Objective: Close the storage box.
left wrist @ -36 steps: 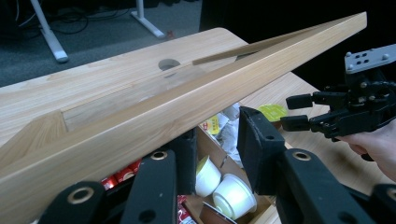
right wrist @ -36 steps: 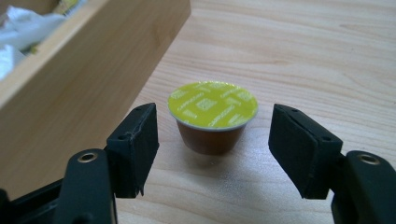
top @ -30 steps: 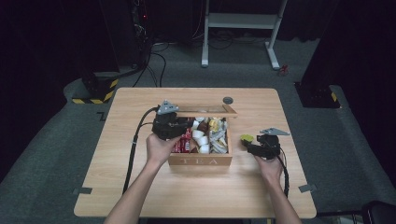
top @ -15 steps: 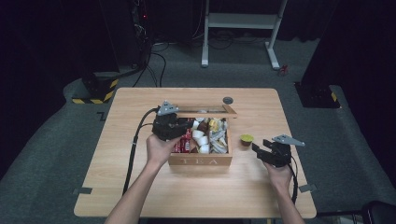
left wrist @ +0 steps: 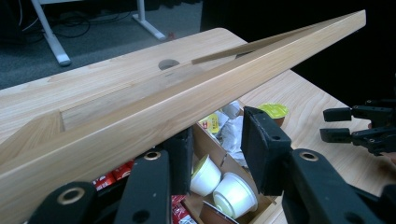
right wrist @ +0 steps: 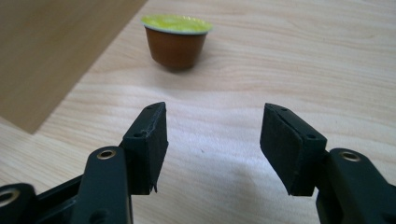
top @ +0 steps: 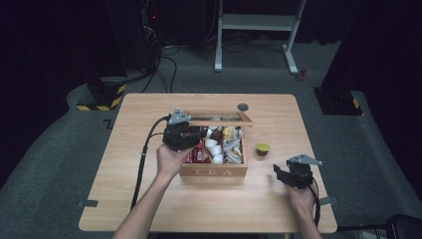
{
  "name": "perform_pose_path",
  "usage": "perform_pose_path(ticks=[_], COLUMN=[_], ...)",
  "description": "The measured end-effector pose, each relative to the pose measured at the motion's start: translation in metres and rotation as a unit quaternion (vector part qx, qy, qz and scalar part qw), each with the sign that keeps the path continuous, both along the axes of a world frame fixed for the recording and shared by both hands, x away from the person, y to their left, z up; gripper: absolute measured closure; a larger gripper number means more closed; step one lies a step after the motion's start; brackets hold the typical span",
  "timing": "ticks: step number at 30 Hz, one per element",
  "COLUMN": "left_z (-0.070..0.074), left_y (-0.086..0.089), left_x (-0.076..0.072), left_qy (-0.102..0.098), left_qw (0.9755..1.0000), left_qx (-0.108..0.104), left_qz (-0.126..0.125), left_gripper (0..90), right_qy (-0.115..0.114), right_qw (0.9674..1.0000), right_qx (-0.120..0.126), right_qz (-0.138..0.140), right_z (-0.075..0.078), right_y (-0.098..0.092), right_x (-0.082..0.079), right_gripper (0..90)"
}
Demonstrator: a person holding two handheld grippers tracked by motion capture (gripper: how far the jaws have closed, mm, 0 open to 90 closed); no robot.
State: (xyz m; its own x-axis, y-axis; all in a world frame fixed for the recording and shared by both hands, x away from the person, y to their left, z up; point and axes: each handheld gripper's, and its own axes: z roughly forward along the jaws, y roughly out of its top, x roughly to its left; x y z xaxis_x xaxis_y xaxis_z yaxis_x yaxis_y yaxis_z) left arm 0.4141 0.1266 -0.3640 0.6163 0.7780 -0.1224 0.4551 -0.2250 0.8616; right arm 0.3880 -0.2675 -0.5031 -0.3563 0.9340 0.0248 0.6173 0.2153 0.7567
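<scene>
A wooden tea box (top: 214, 172) stands mid-table with several white cups (left wrist: 233, 193) and packets inside. Its framed lid (top: 219, 118) is raised at the back and runs slantwise across the left gripper view (left wrist: 187, 93). My left gripper (top: 186, 137) hovers over the box's left part. Its jaws have just been opening, and between the pads (left wrist: 261, 149) I see just box contents. The lid's edge covers the top of the left jaw. A brown capsule with a yellow-green top (top: 262, 148) (right wrist: 176, 39) stands right of the box. My right gripper (top: 278, 173) (right wrist: 212, 126) is open, short of the capsule.
A round cable hole (top: 243, 107) sits near the table's far edge. The left gripper's cable (top: 142, 159) trails over the table's left half. The box's side wall (right wrist: 46, 46) rises left of the capsule. A white desk frame (top: 259, 30) stands beyond the table.
My right gripper has let go of the capsule and drawn back toward the person and to the right. The capsule stays on the table. The left hand has kept still.
</scene>
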Motion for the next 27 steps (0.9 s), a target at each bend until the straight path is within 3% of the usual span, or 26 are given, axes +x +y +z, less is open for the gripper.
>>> perform_pose_path(ticks=[11,17,27], left_z=[-0.001,-0.002,-0.008], left_y=[-0.001,-0.003,-0.003], left_x=[-0.002,-0.003,-0.009], left_qy=[-0.001,-0.003,0.0], left_qw=[1.0,1.0,0.9999], left_qx=[0.002,0.009,0.014], left_qz=[-0.002,-0.002,-0.007], left_gripper=[60.8,57.7,56.4], right_qy=[0.015,0.015,0.014], right_qw=[0.9992,0.9993,0.9991], right_qx=[-0.032,-0.024,-0.028], right_qz=[-0.02,-0.024,-0.029], right_z=[-0.018,-0.019,-0.02], right_y=[-0.004,-0.008,-0.007], right_x=[0.0,0.001,0.001], right_gripper=[37.8,31.6,30.7])
